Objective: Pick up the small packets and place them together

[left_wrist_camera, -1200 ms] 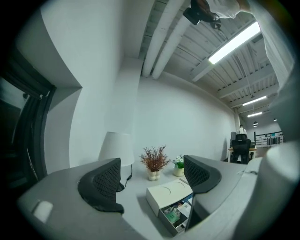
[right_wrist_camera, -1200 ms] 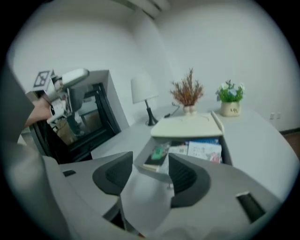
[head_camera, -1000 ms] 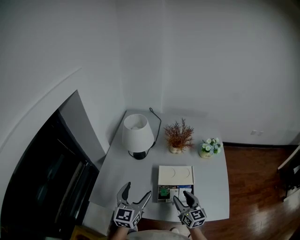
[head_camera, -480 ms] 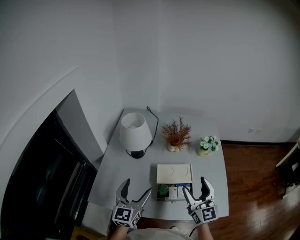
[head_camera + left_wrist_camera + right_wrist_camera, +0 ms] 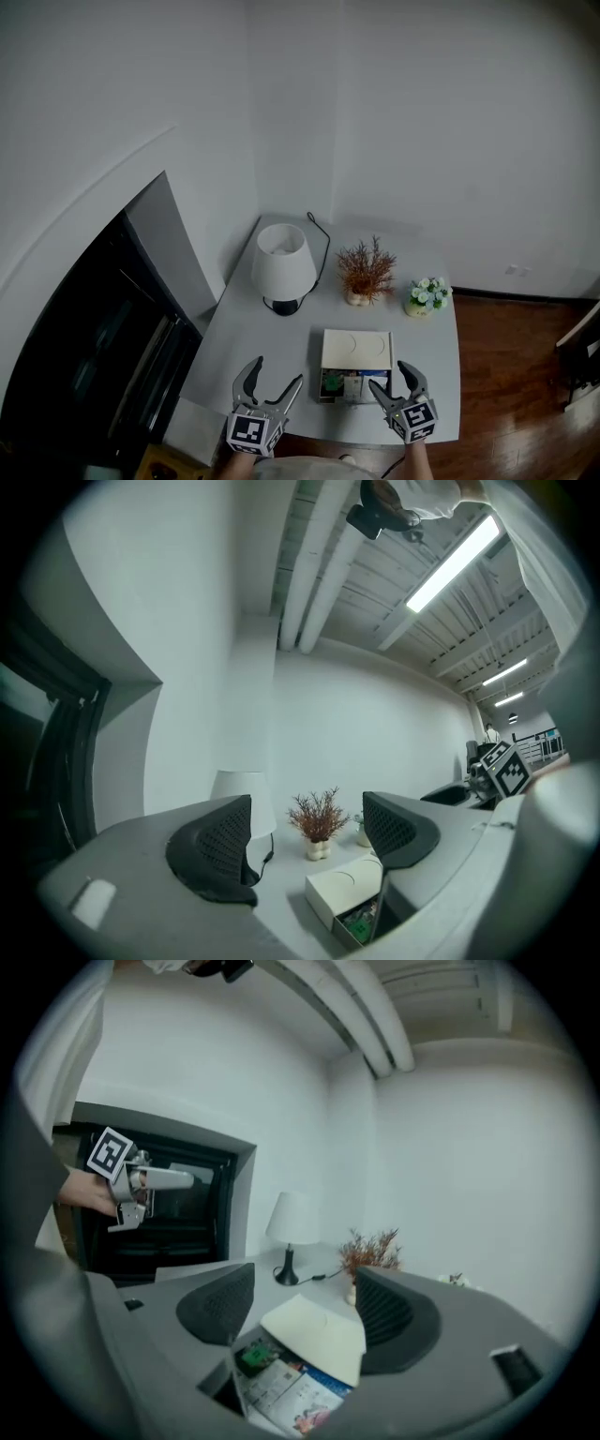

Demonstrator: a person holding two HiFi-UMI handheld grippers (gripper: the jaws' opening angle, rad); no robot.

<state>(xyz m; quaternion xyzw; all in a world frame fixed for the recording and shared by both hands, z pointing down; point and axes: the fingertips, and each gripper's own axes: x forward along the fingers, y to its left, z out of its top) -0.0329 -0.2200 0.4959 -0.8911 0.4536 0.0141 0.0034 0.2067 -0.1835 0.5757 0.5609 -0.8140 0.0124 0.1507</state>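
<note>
A shallow box (image 5: 354, 349) with a cream lid lies near the table's front edge. Its open front compartment holds small packets (image 5: 351, 385): a green one (image 5: 251, 1358) and white and blue ones (image 5: 298, 1399). My right gripper (image 5: 390, 377) hovers just right of that compartment. Its jaws stand wide and are closing, with nothing pressed between them. In the right gripper view the box (image 5: 314, 1326) lies just beyond the right gripper (image 5: 305, 1312). My left gripper (image 5: 277, 372) hangs open left of the box, holding nothing. The left gripper (image 5: 305, 841) also shows open in its own view.
A white lamp (image 5: 284, 265) with a black cord stands at the back left of the grey table (image 5: 244, 337). A dried plant (image 5: 366, 272) and a small flower pot (image 5: 427, 295) stand behind the box. A dark screen (image 5: 103, 328) is to the left, and wooden floor (image 5: 516, 375) to the right.
My right gripper has drawn back to the right from the box's open compartment, and its jaws stand wider than a second ago. The left gripper has hardly moved.
</note>
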